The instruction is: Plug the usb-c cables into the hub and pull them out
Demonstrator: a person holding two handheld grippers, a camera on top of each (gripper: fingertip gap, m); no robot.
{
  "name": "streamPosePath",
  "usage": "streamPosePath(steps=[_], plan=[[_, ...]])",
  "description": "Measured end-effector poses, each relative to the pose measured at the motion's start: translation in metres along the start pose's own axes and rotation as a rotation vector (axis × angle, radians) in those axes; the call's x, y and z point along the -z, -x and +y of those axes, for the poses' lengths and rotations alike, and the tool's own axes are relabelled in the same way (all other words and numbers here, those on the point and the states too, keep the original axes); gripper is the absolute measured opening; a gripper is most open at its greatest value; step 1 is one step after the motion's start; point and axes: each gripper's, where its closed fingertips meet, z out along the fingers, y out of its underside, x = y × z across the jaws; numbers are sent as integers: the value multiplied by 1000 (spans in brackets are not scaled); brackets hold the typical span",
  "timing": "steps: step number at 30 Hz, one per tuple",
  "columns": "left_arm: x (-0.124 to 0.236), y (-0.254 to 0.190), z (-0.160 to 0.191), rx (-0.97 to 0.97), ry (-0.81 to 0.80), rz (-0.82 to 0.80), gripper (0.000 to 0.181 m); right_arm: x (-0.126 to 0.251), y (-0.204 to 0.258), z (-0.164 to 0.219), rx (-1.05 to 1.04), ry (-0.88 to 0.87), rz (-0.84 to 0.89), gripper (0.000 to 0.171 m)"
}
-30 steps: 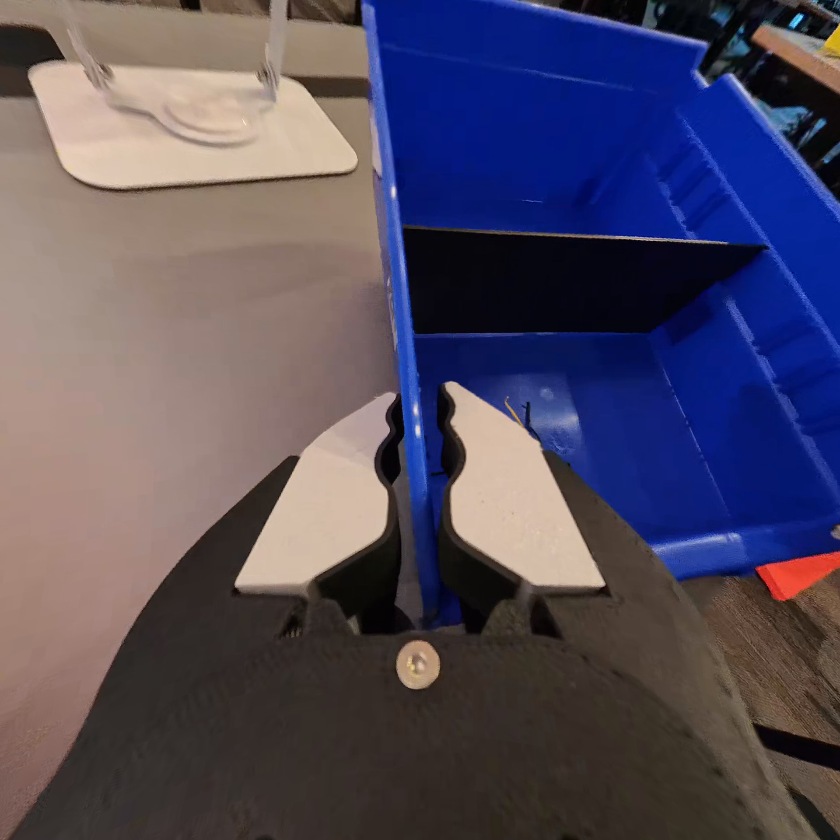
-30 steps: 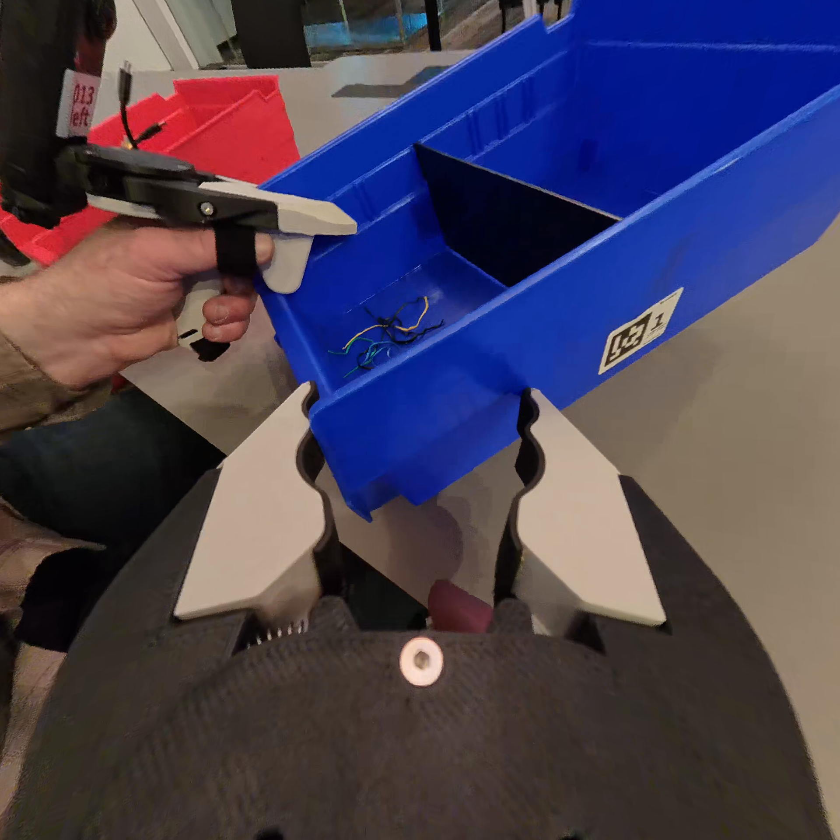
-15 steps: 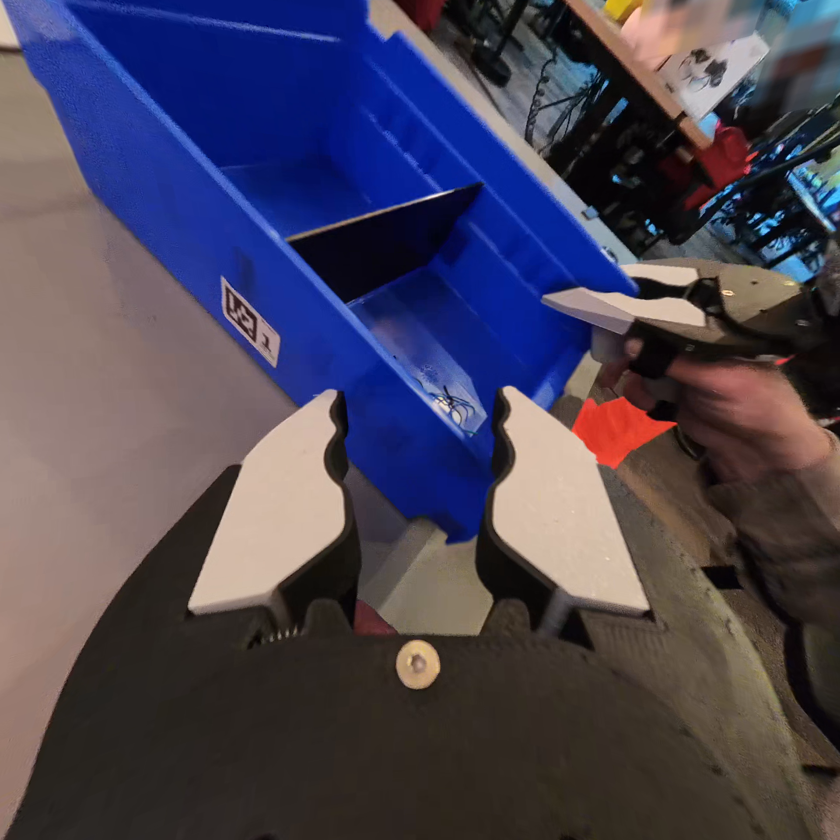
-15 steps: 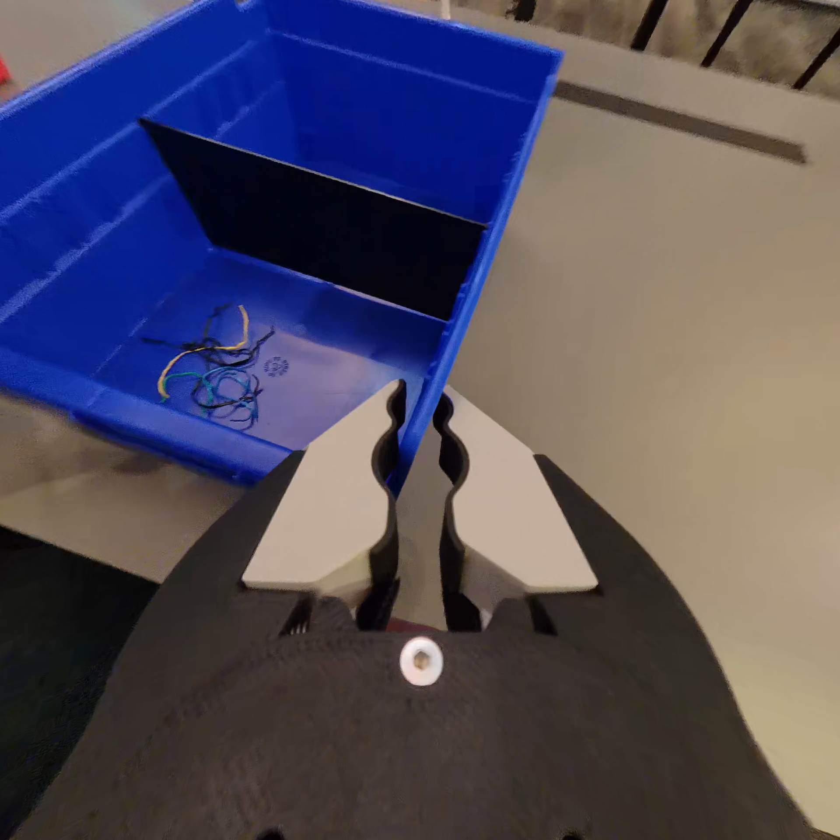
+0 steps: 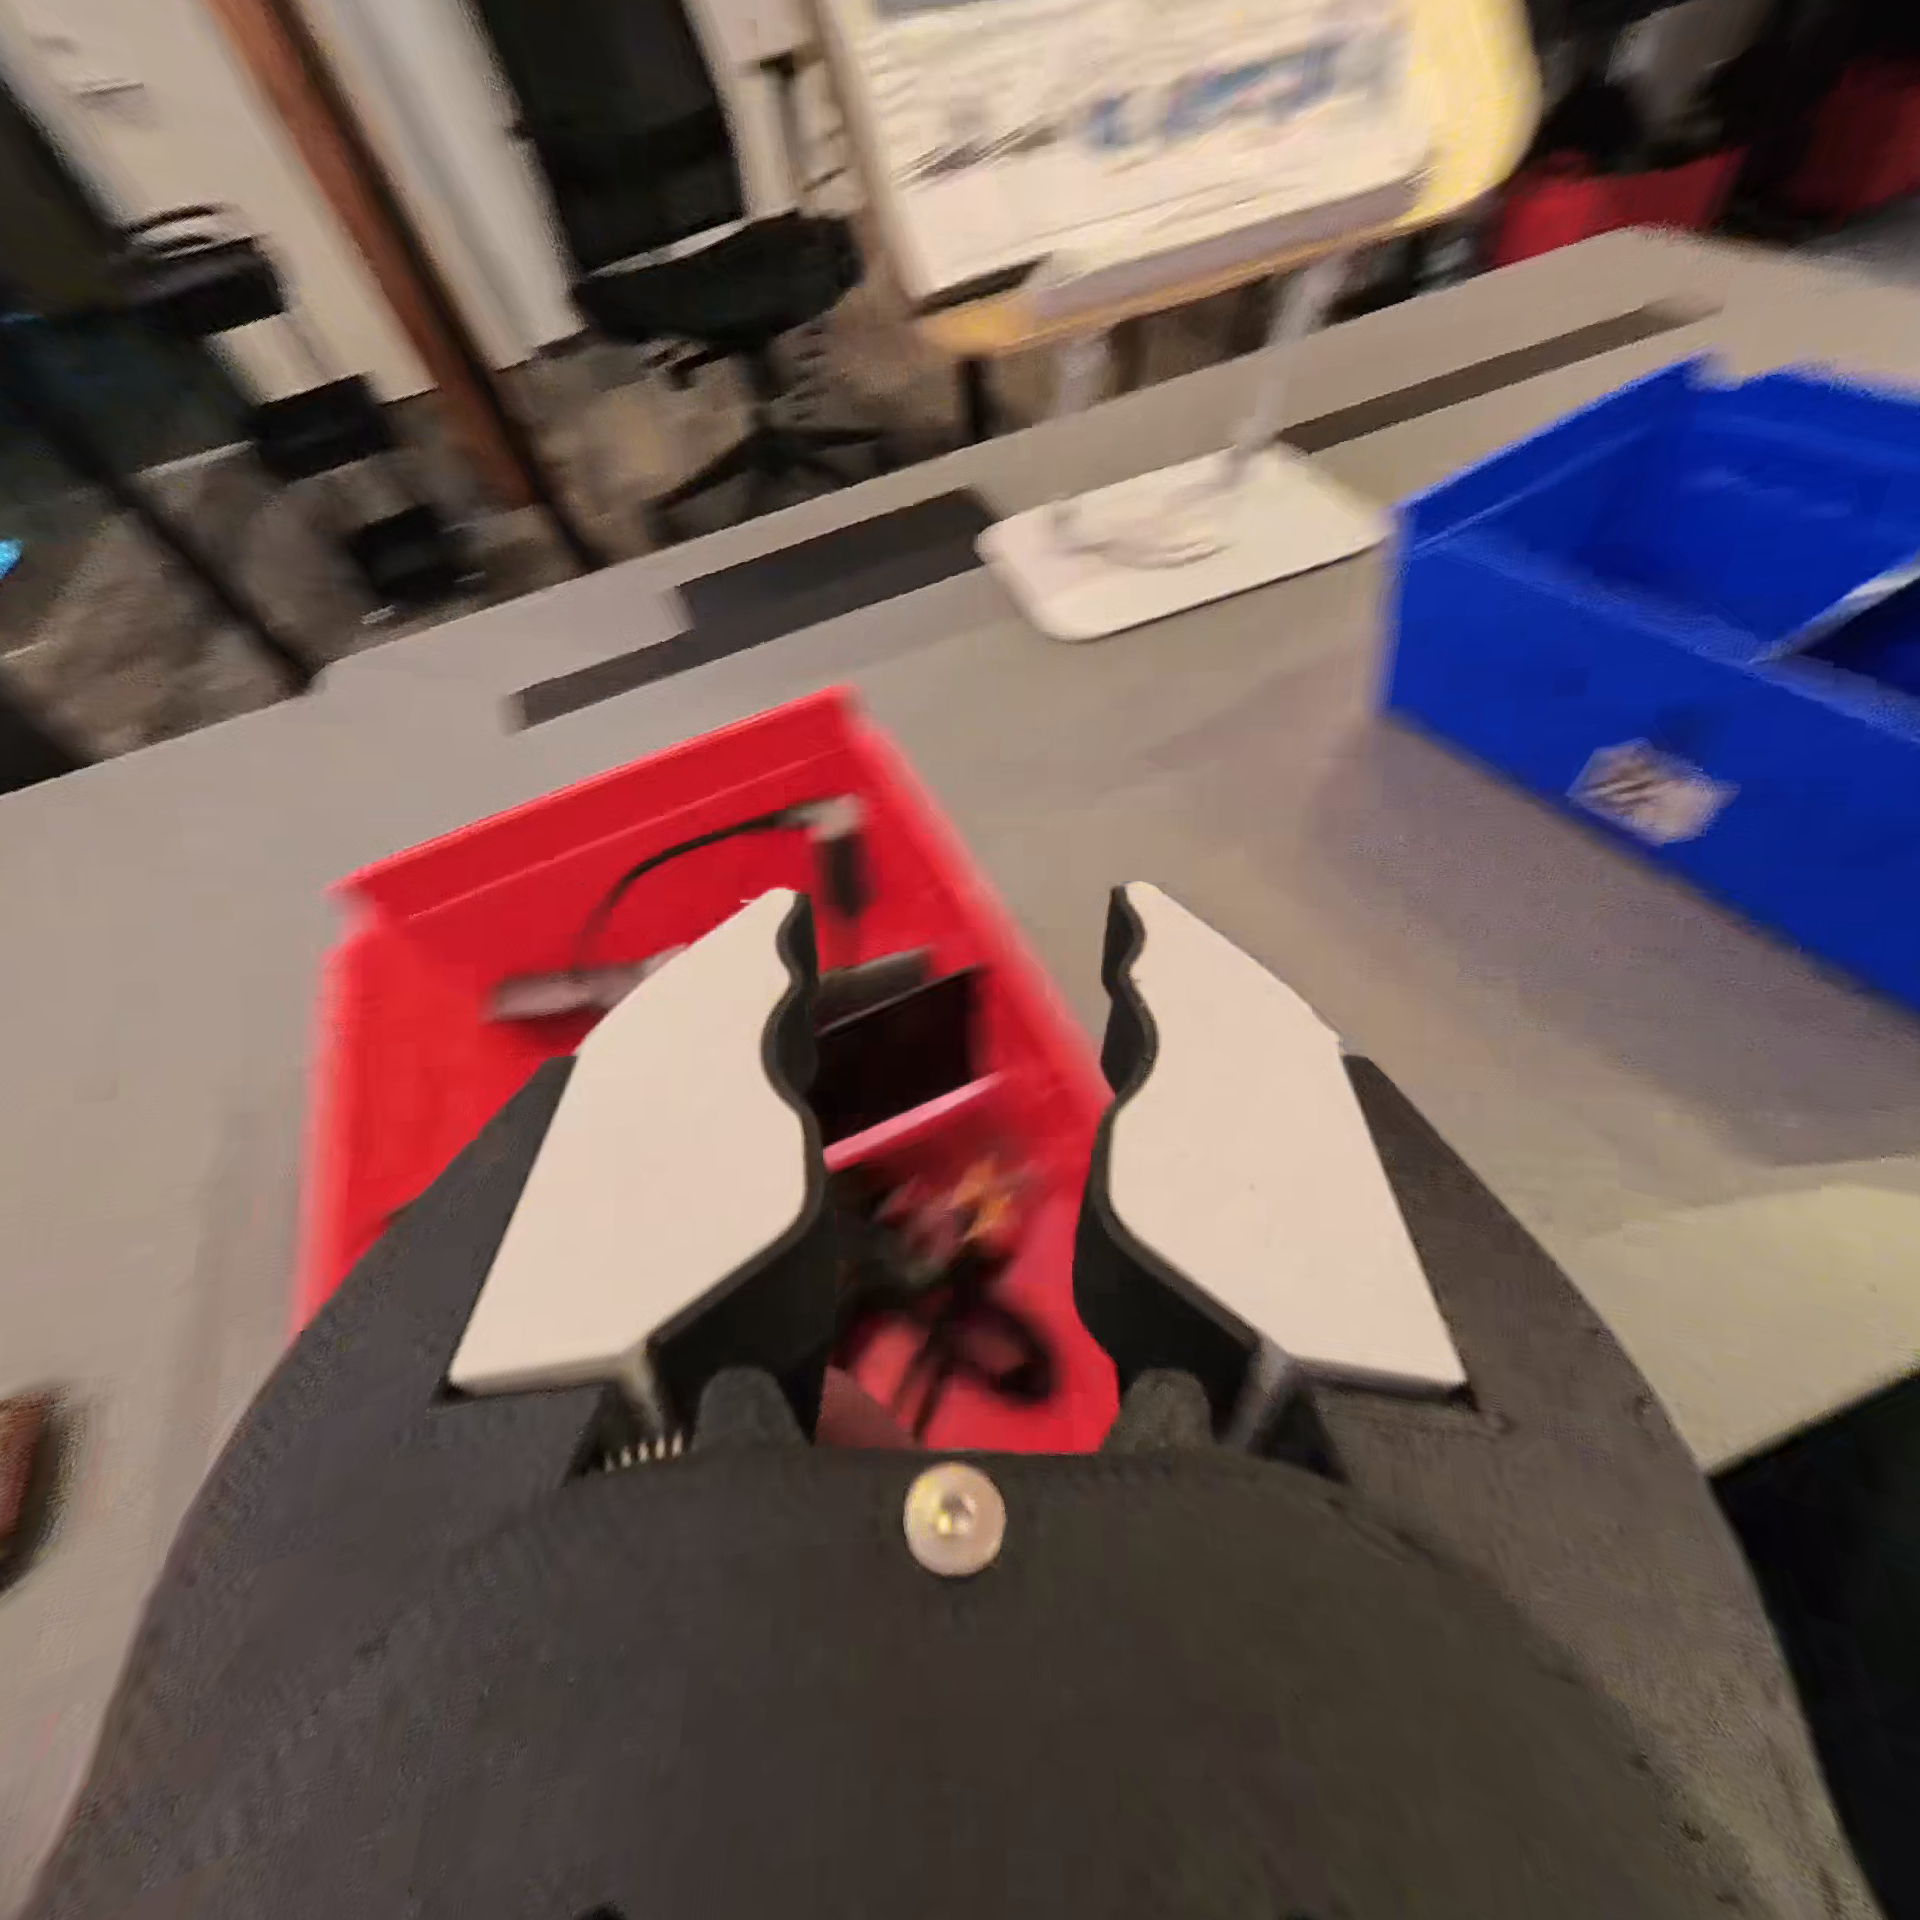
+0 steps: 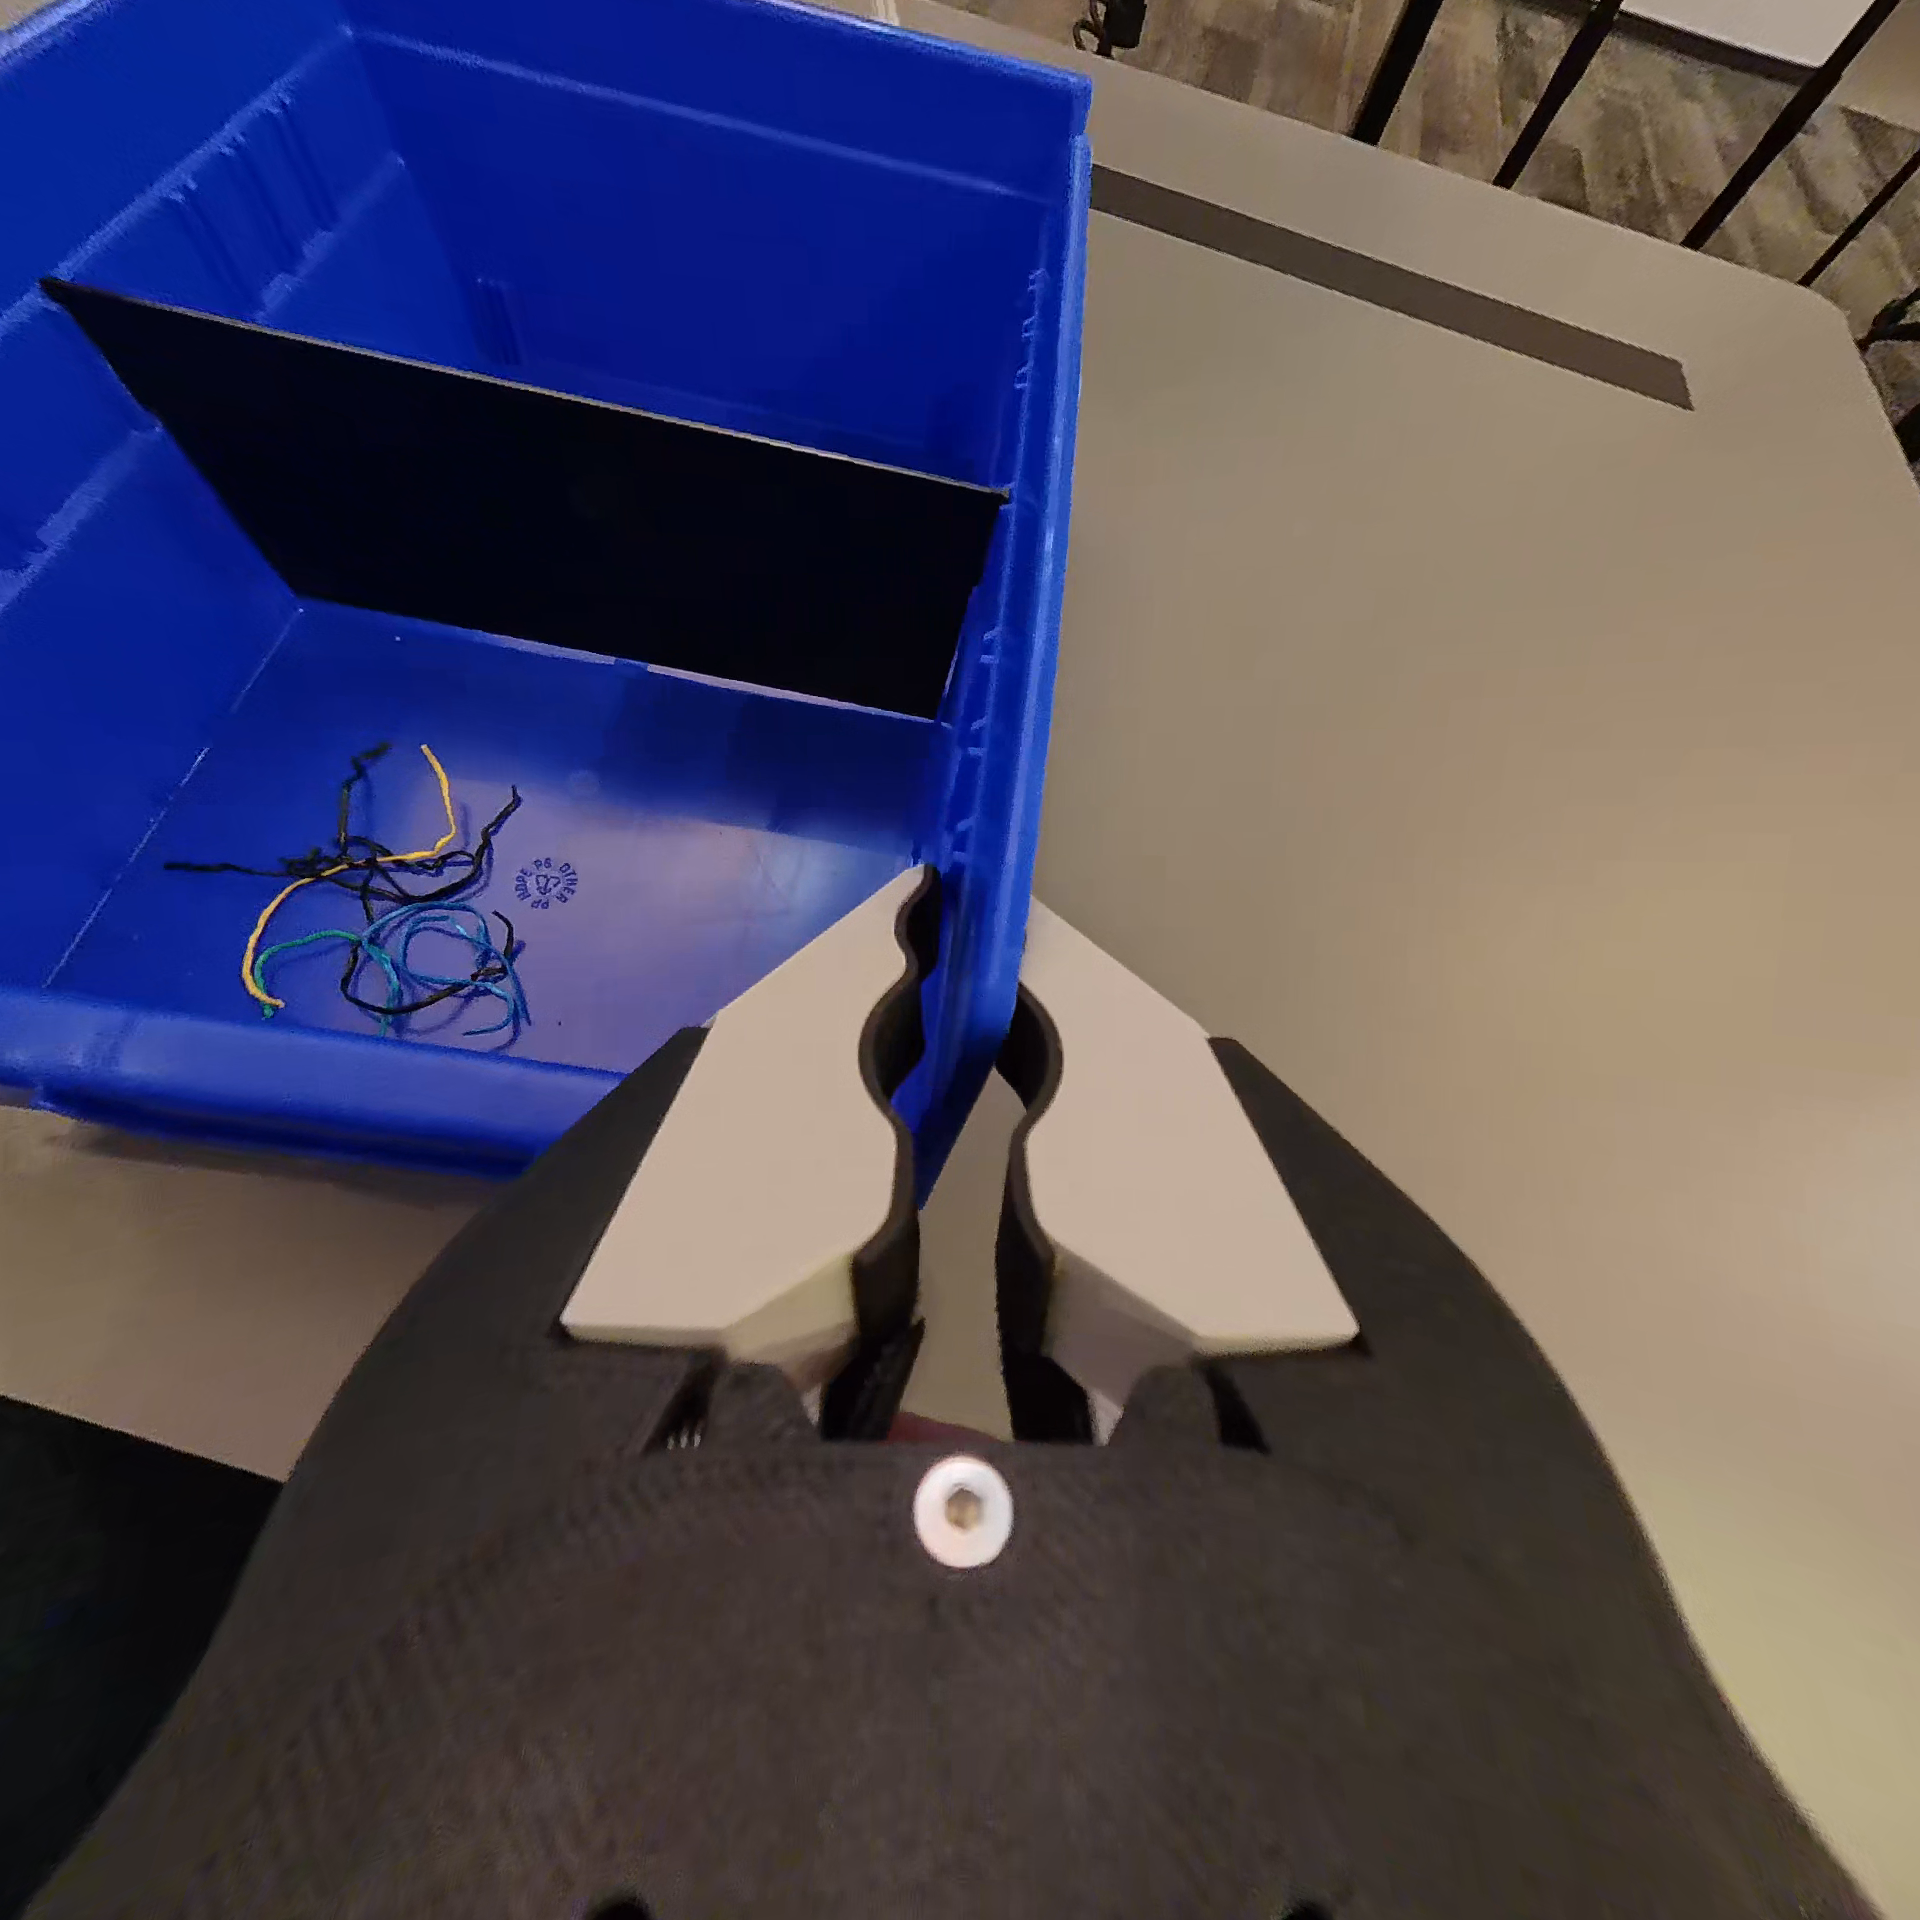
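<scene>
Blue bin (image 6: 1029,540) wall sits pinched in my right gripper (image 6: 971,914), as half a second ago. My left gripper (image 5: 956,904), jaws spread and empty, has swung from that bin to hover over the red bin (image 5: 935,862) on the bench (image 5: 1195,790), where blurred black cables (image 5: 665,883) lie.

Blue bin (image 6: 665,208) with a black divider (image 6: 582,561), holding thin loose wires (image 6: 384,914) in yellow, black, green and light blue; a white label with a black square pattern (image 5: 1647,800) on its outer wall. Red bin (image 5: 364,1039) with black cables (image 5: 665,883) and a dark divider (image 5: 894,1039). Grey surface (image 6: 1455,831) with dark strips; each tool, left tool (image 5: 956,914) and right tool (image 6: 971,904), black-bodied with pale grey finger plates.
</scene>
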Motion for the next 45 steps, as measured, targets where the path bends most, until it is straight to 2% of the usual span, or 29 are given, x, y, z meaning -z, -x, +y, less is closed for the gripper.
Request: streamPosePath(steps=[3, 5, 10, 11, 12, 14, 25, 34, 37, 40, 42, 45], plan=[[17, 76, 53, 42, 156, -155, 63, 5, -10, 5, -7, 6, 18, 4], [27, 111, 95, 64, 302, -227, 71, 9, -17, 8, -6, 12, 32, 4], [30, 135, 160, 134, 456, -238, 67, 21, -38, 19, -29, 28, 79, 5], [29, 141, 171, 117, 488, -255, 63, 24, -42, 21, -40, 29, 88, 5], [28, 143, 178, 105, 511, -252, 51, 26, -47, 24, -47, 30, 99, 5], [23, 139, 177, 167, 482, -198, 11, 32, -57, 29, -67, 30, 122, 5], [35, 156, 185, 227, 473, -174, 6, 61, -113, 55, -142, 38, 236, 5], [37, 164, 188, 242, 468, -162, 6, 67, -134, 62, -120, 55, 277, 7], [39, 172, 190, 260, 453, -198, 10, 70, -139, 57, -108, 54, 313, 20], [42, 174, 185, 273, 424, -191, 28, 81, -146, 47, -74, 34, 388, 35], [46, 175, 178, 298, 399, -174, 41, 91, -150, 36, -29, 15, 449, 36], [58, 187, 156, 269, 329, -223, 49, 107, -148, 12, 52, -27, 514, 33]])
